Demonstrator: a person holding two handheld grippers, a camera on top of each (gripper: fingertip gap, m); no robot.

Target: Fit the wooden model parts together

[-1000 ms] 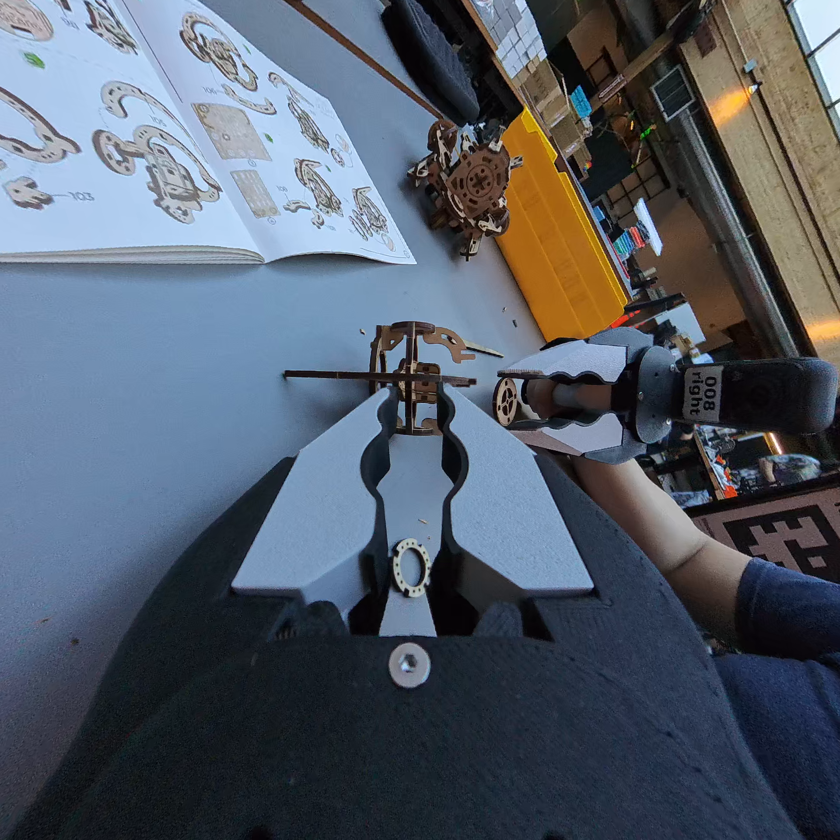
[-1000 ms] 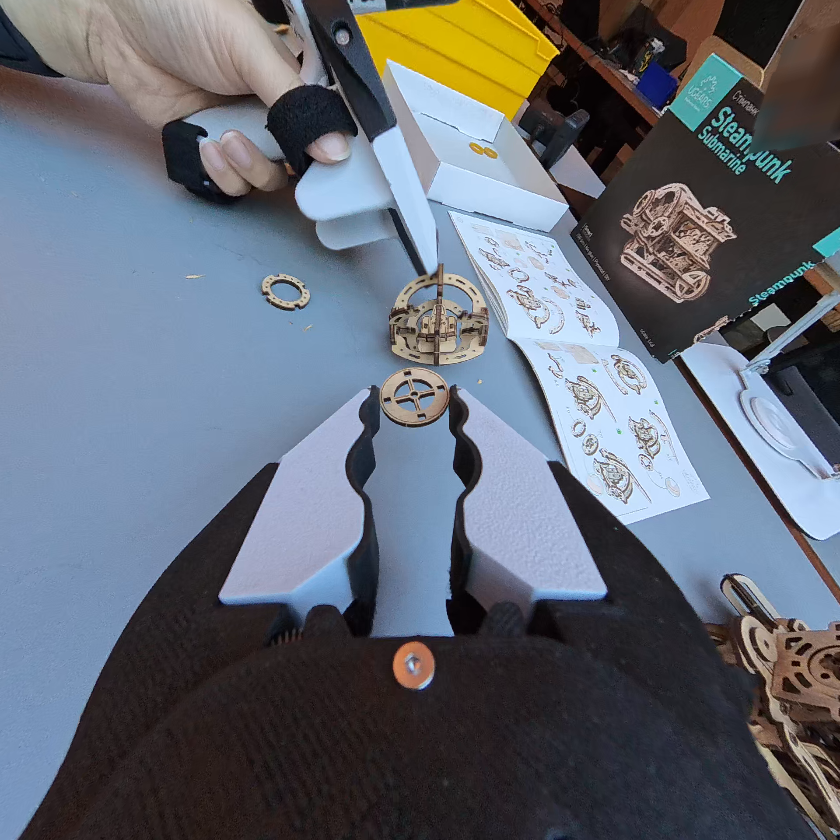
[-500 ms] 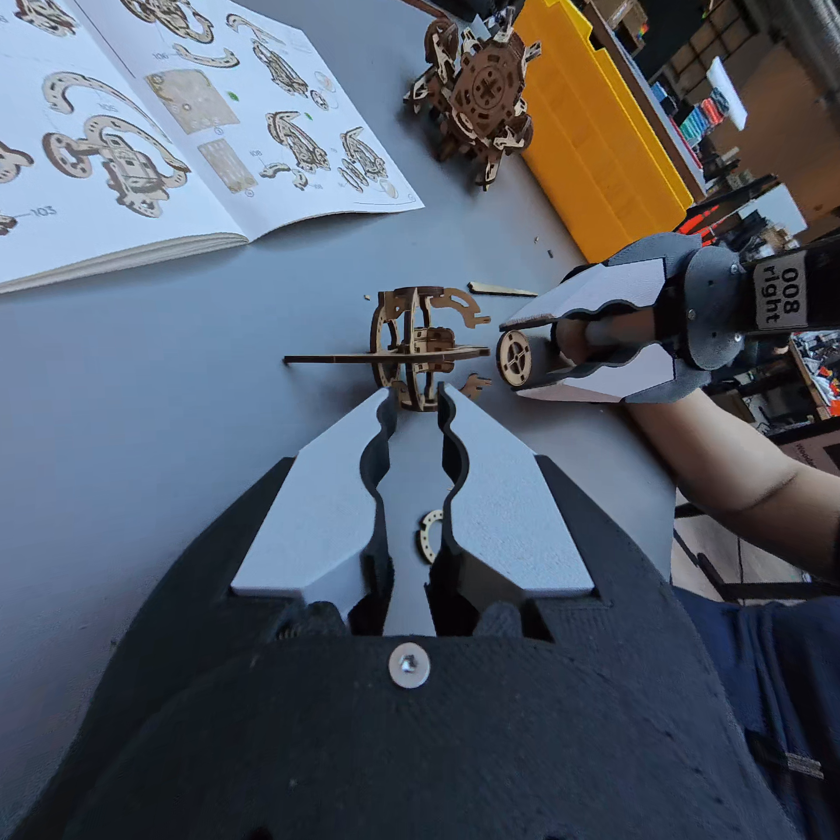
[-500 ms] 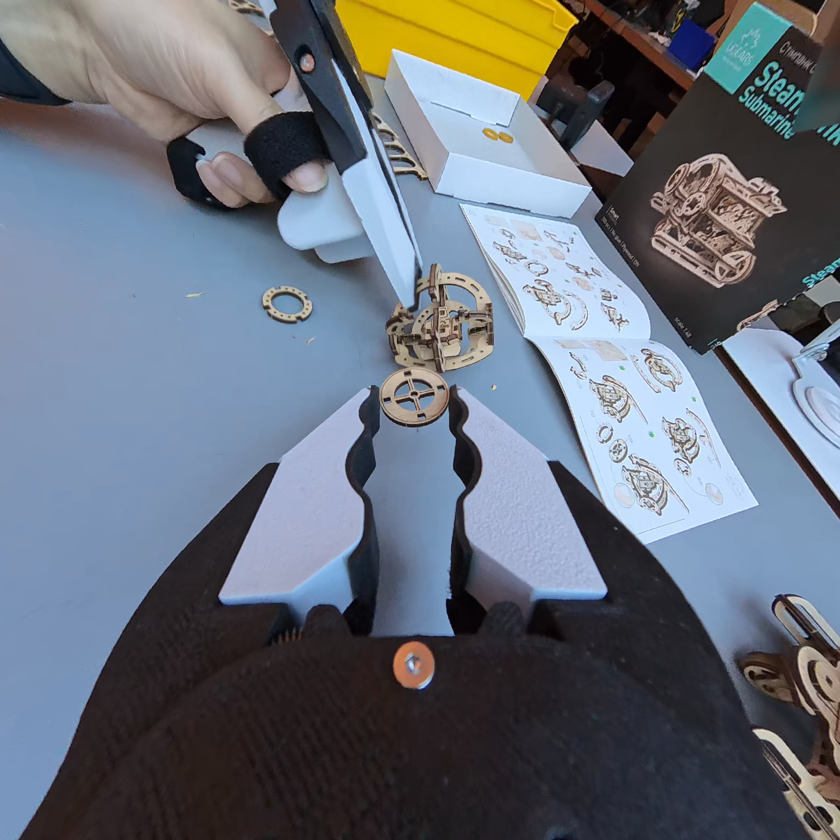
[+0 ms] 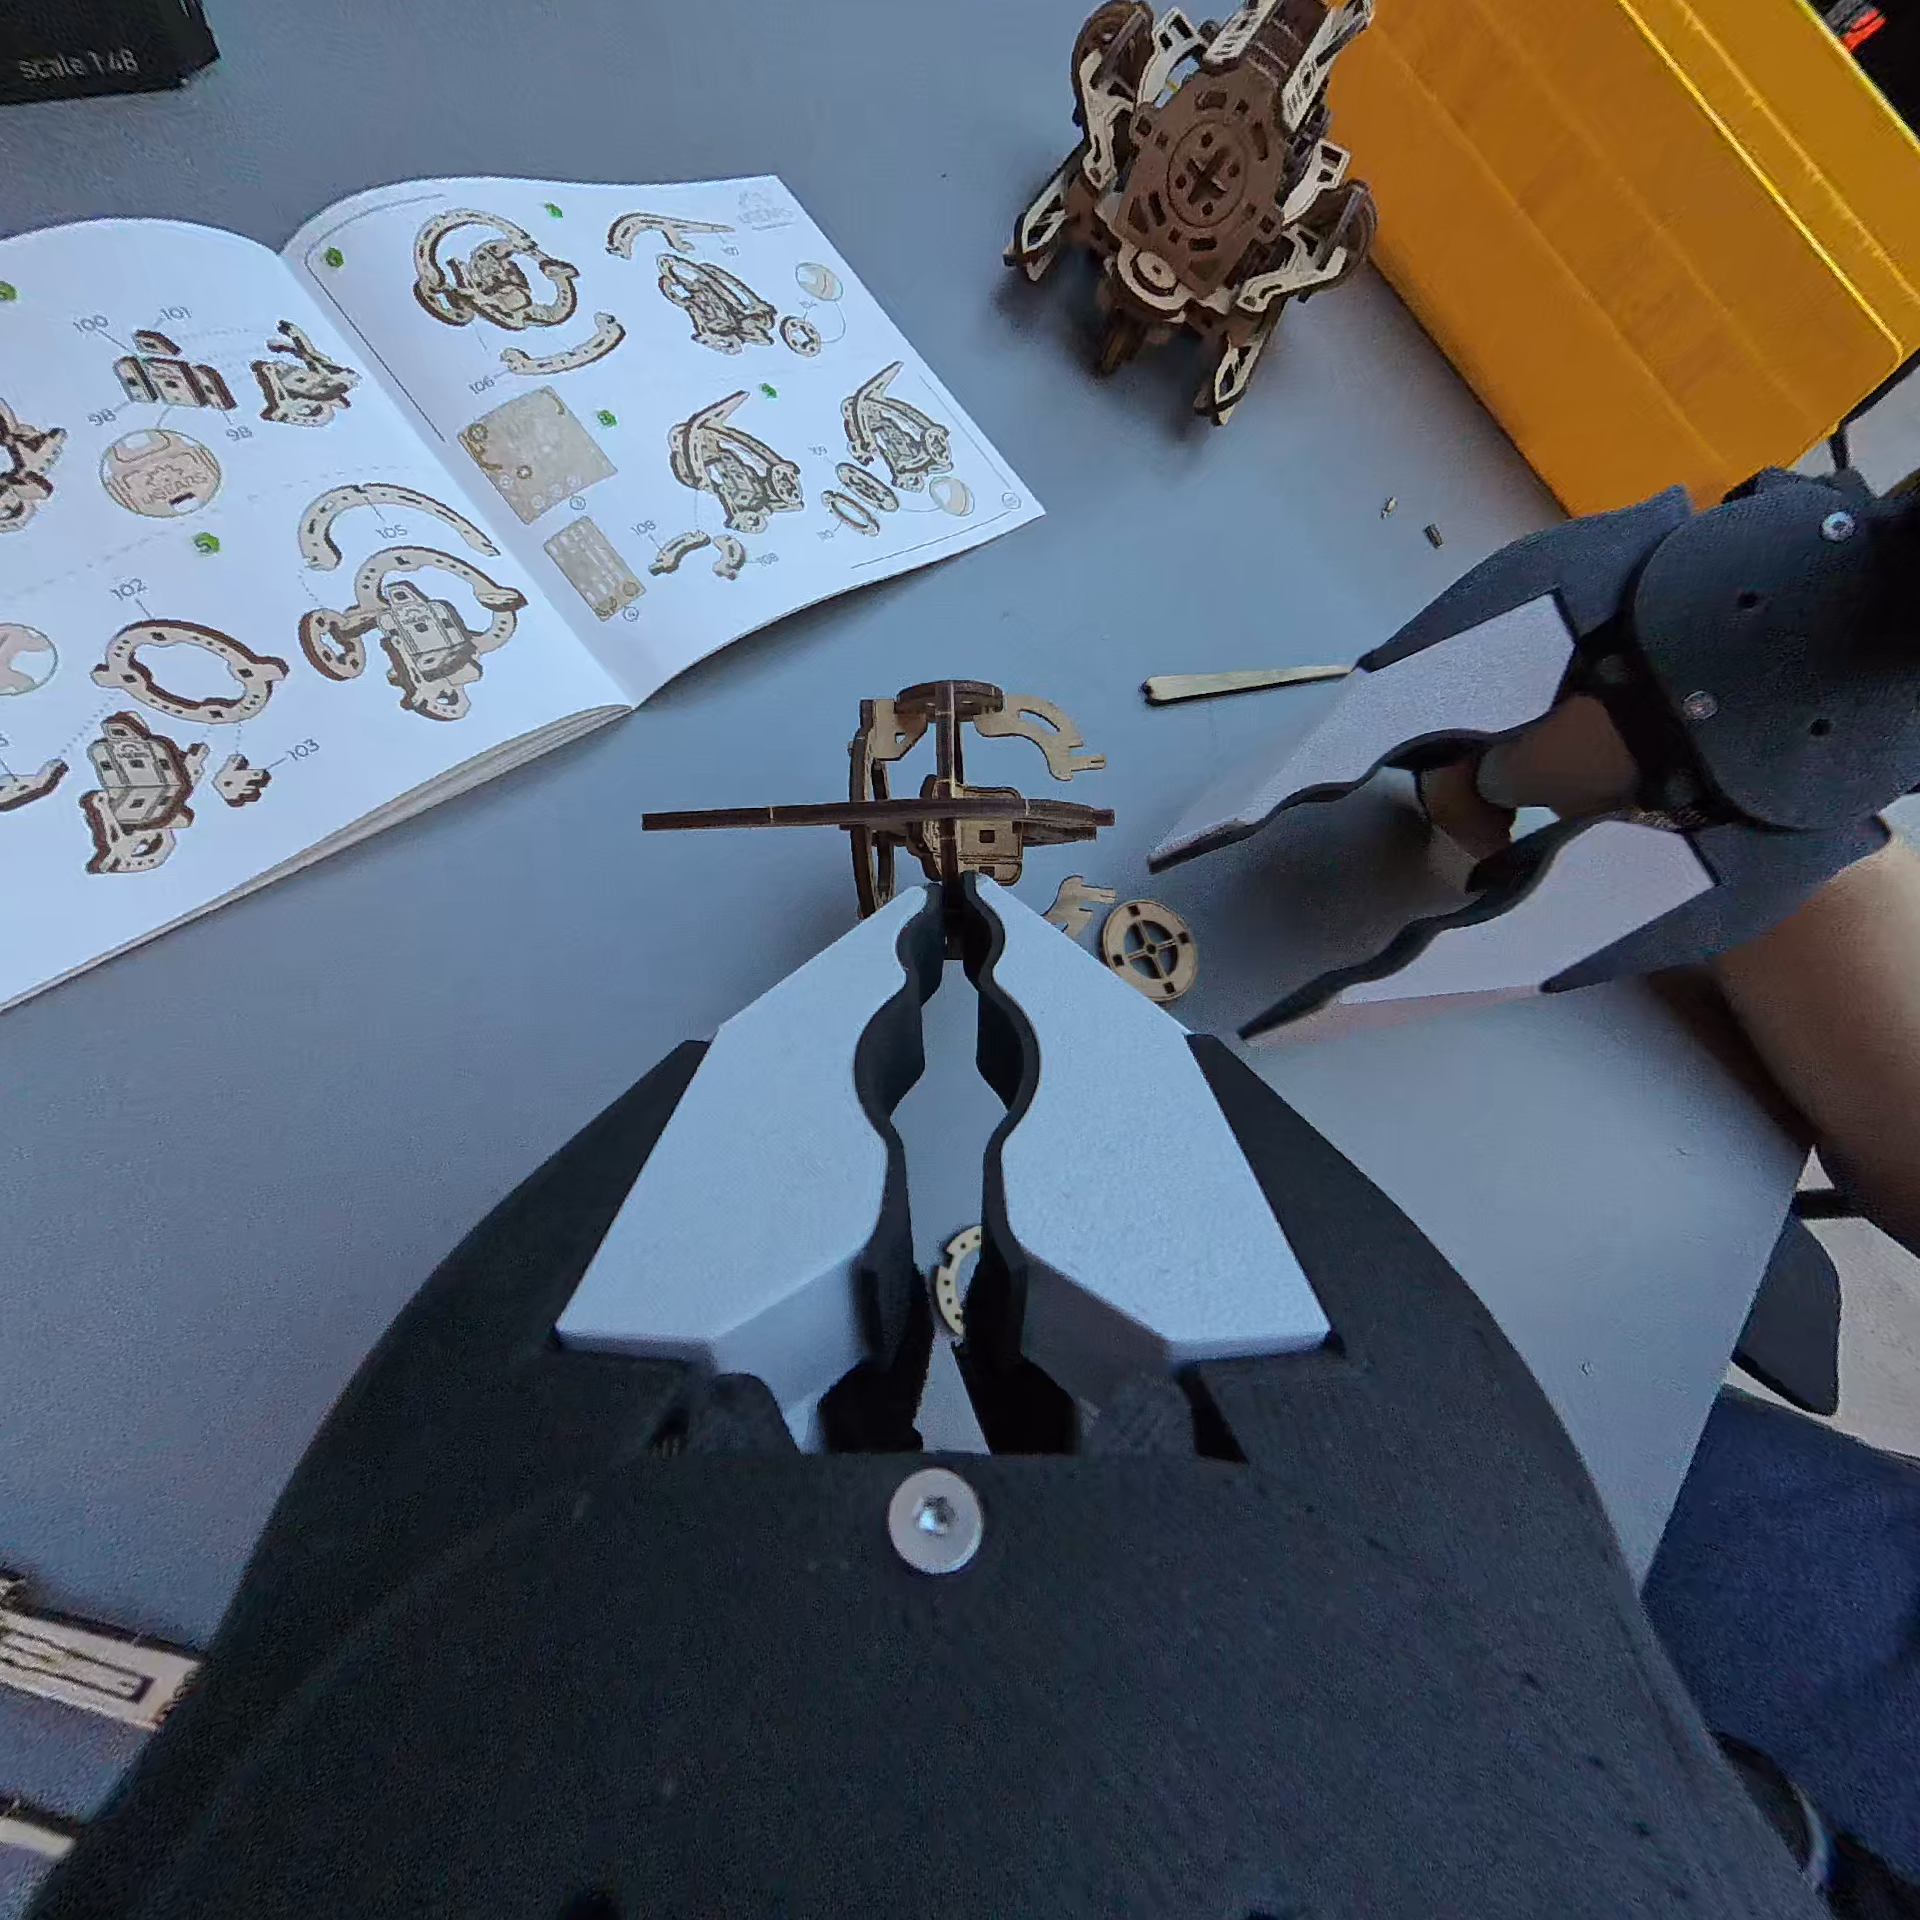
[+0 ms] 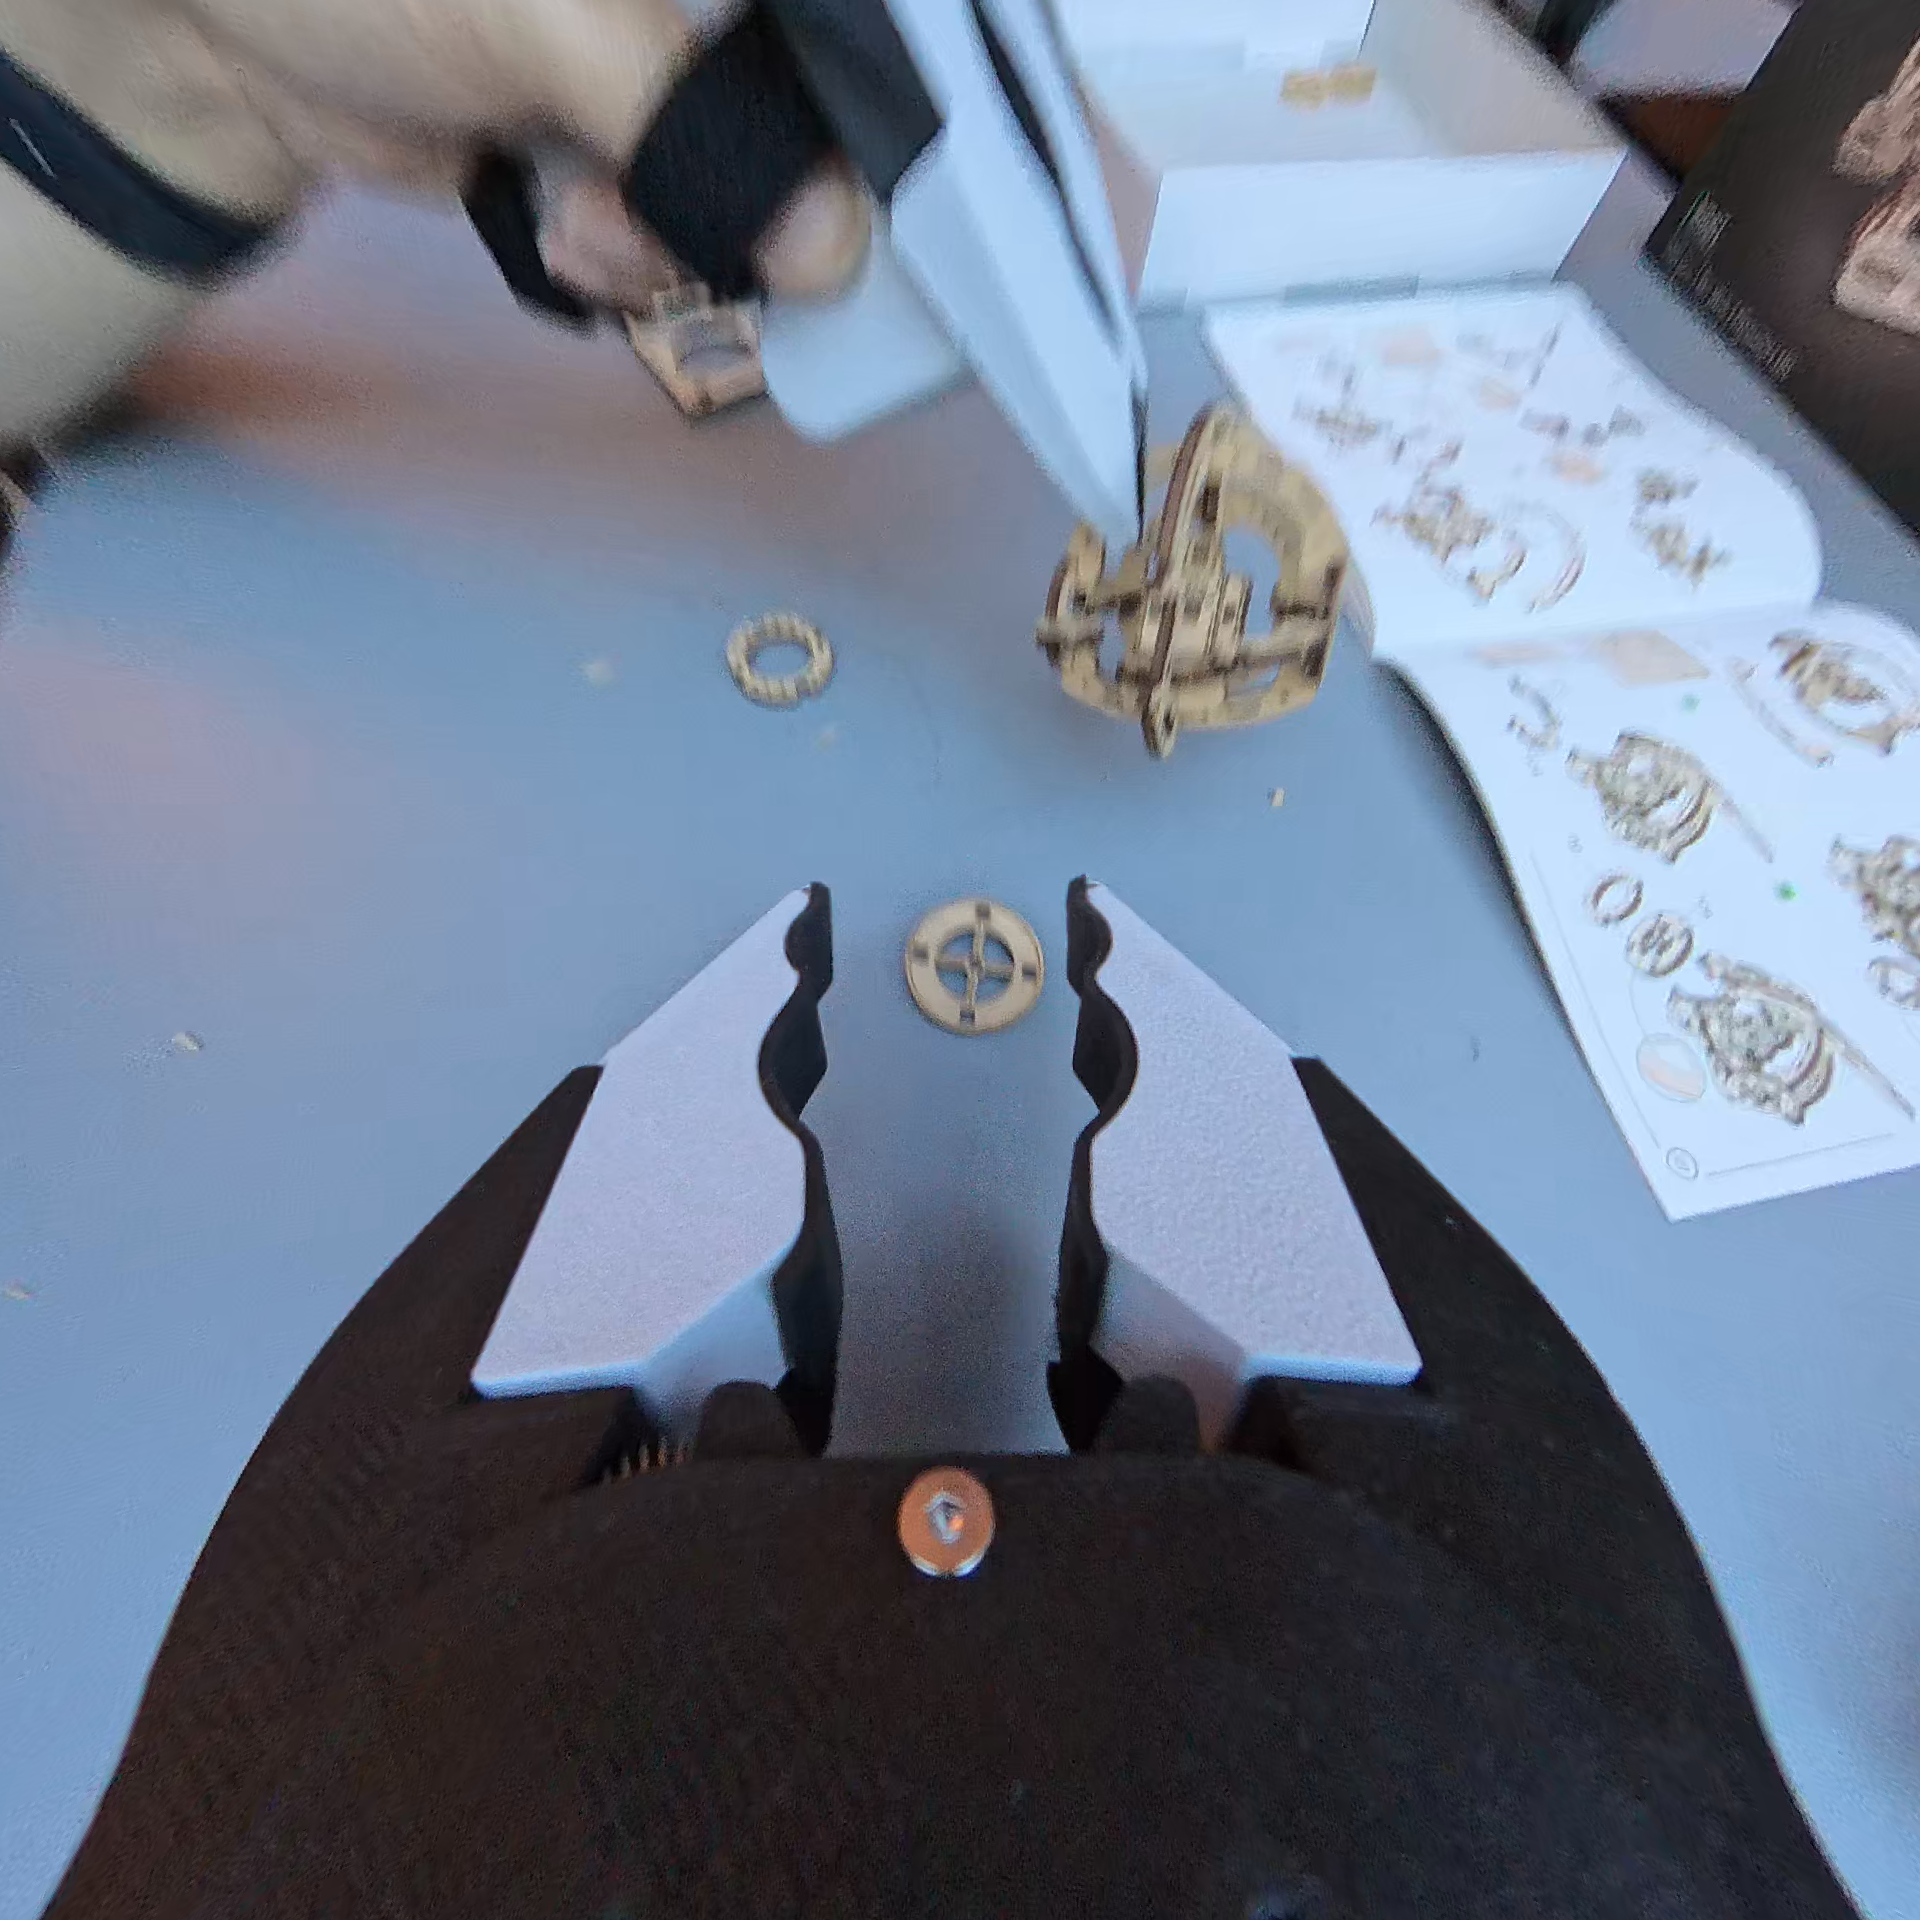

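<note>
left gripper [image 5: 954,894]: pinching ringed wooden assembly [image 5: 951,795], seemingly lifted | right gripper [image 6: 948,904]: spread above spoked disc [image 6: 974,966]

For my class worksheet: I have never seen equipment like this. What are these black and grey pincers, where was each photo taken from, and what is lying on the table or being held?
There is no robot here. A person holds a hand-operated claw in each hand, and each claw carries a camera looking along its two fingers. One picture is taken from the left claw, the other from the right claw. The left claw is shut on a thin part of a small wooden model. The right claw is open, and a spoked wooden wheel lies loose on the grey table between its fingers. Also on the table are a wooden ring, an open booklet and a larger wooden build beside a yellow bin.
</note>
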